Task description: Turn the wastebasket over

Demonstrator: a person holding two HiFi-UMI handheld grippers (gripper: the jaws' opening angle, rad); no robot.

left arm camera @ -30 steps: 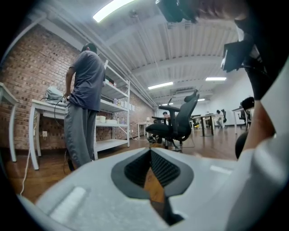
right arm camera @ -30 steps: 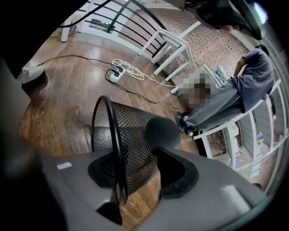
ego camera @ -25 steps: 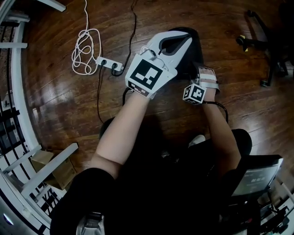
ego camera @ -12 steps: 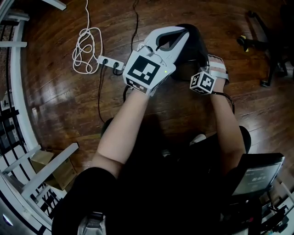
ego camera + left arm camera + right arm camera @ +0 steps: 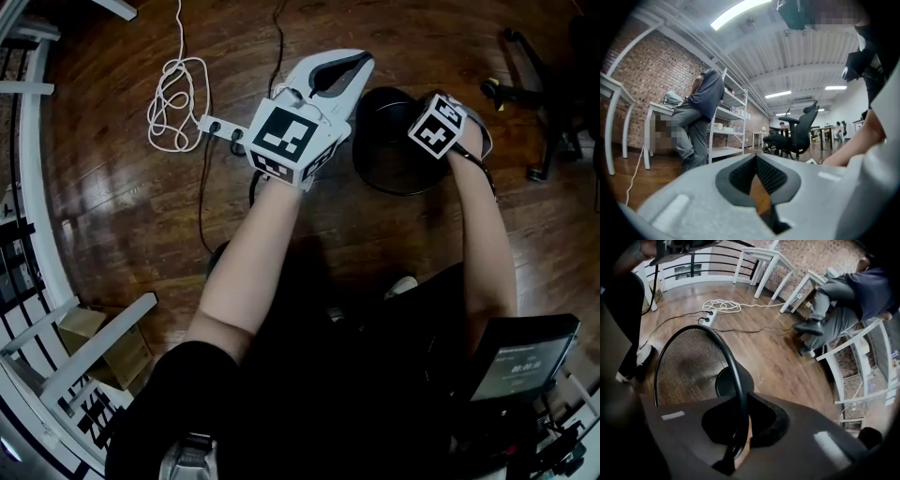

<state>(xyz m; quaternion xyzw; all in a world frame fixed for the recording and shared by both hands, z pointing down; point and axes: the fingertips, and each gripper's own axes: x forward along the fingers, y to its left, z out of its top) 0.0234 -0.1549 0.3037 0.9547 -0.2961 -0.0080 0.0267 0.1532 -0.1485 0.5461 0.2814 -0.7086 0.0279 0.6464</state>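
Observation:
The wastebasket (image 5: pixel 394 141) is a black mesh bin on the wooden floor, tilted so its open mouth shows. In the right gripper view its mesh wall (image 5: pixel 691 364) and thick black rim (image 5: pixel 733 376) fill the middle. My right gripper (image 5: pixel 433 141) points steeply down and is shut on that rim, which runs between its dark jaws (image 5: pixel 738 427). My left gripper (image 5: pixel 361 58), white, is held level just left of the basket and above it. Its jaws (image 5: pixel 756 161) are shut on nothing; only floor shows through the hollow of the pads.
A white power strip (image 5: pixel 223 131) with a coiled white cable (image 5: pixel 173 98) and black leads lies left of the basket. A black chair base (image 5: pixel 544 94) stands at far right, a white railing (image 5: pixel 37 187) at left. A seated person (image 5: pixel 853 296) and white tables are beyond.
The right gripper closed on the basket's rim and rose to the right, tipping the basket so its mouth shows. The left gripper drifted slightly away from me.

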